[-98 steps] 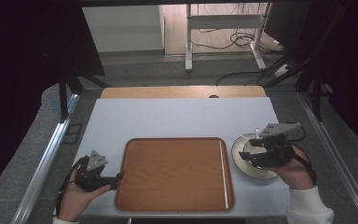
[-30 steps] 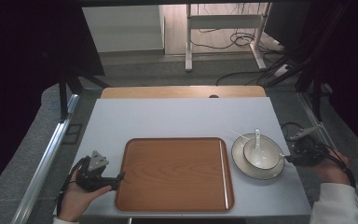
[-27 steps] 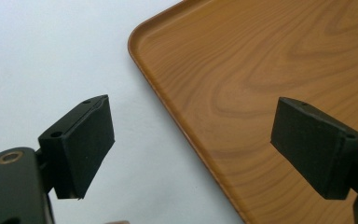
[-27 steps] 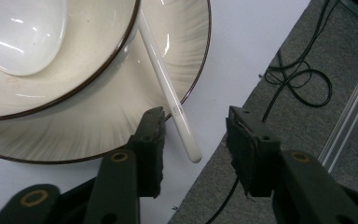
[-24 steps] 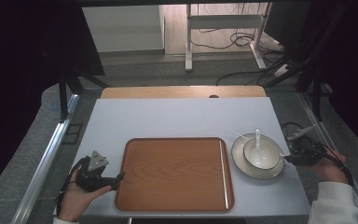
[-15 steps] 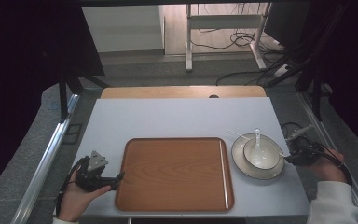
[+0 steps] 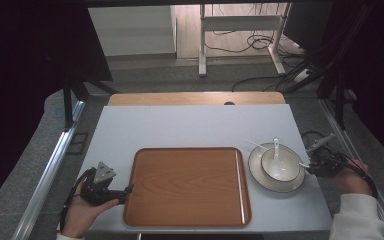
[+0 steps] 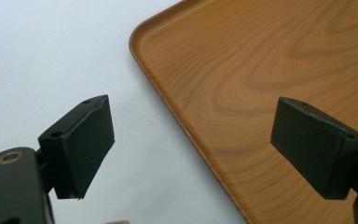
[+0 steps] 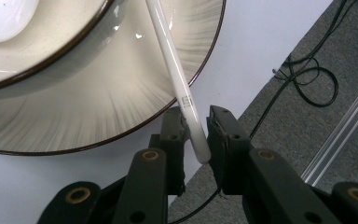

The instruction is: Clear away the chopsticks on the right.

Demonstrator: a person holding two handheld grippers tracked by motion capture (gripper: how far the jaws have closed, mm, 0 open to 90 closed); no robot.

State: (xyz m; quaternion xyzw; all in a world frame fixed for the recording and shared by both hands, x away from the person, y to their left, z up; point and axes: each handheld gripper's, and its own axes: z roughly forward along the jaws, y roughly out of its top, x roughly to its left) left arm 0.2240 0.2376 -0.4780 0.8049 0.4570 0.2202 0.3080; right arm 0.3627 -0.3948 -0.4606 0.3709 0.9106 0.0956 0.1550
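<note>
The high view looks down on the whole table (image 7: 190,125); the gripper views sit close, sharing its tray (image 8: 270,84) and plate (image 9: 121,93).

My two grippers (image 7: 127,190) (image 7: 304,165) are black, with brass-ringed screw holes, trailing black cables and a white sleeve (image 7: 357,220).

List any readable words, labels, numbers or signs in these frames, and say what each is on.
No text can be read.
Small dark mark on the white chopstick, near the right gripper: too small and blurred to read.
Wooden tray, plate, bowl, spoon: no markings.
</note>
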